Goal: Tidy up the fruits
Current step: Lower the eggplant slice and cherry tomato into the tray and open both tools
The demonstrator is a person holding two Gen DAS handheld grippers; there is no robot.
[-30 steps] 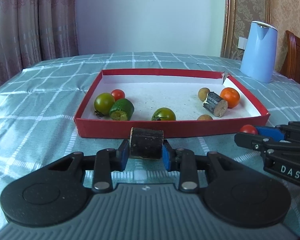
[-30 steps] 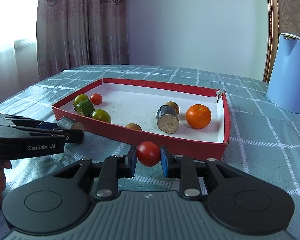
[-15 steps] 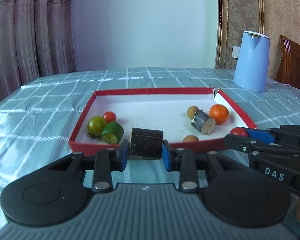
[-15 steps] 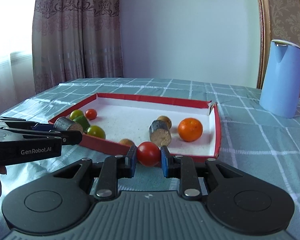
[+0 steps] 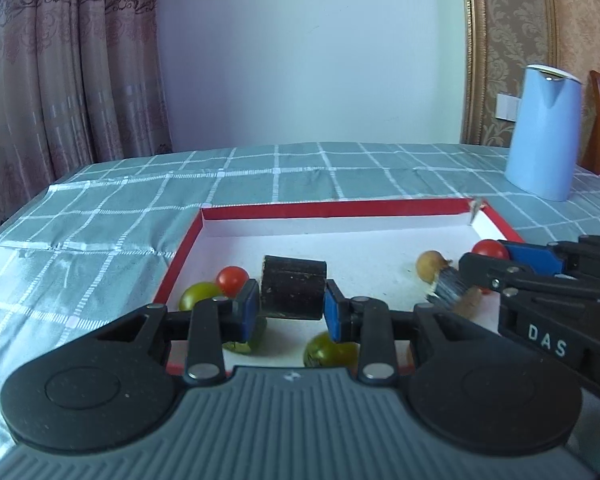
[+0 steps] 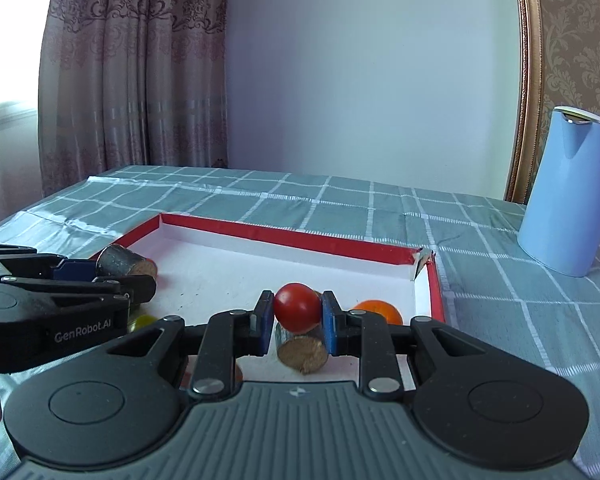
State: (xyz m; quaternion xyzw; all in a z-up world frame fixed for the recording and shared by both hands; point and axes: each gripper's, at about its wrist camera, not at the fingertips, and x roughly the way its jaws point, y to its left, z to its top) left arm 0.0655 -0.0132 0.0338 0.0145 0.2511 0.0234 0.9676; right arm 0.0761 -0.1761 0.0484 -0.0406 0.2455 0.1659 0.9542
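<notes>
Now the left tongs [image 5: 292, 306] are clamped on a dark, stubby cylinder [image 5: 293, 292] of fruit with a rough black skin, its blue pads [image 5: 249, 310] pressing on both flat sides, and it hangs above the near left part of the red tray [image 5: 332, 209]. Under it, on the tray's white floor, lie a small red tomato [image 5: 231, 279], a green tomato [image 5: 198, 294] and another green one [image 5: 324, 354] close to the near rim. The right tongs [image 6: 296, 312] are squeezed tight on a red cherry tomato [image 6: 297, 306], held over the tray's right side, just above a second cut cylinder [image 6: 302, 350] lying with its pale end towards the camera; an orange [image 6: 378, 310] sits just behind the right pad. A small brown fruit [image 5: 430, 266] rests farther back (its kind is hard to tell). The tray stands on a surface [image 5: 100, 232] covered with a teal checked cloth, and a pale blue kettle [image 6: 566, 192] stands well apart to the right.
</notes>
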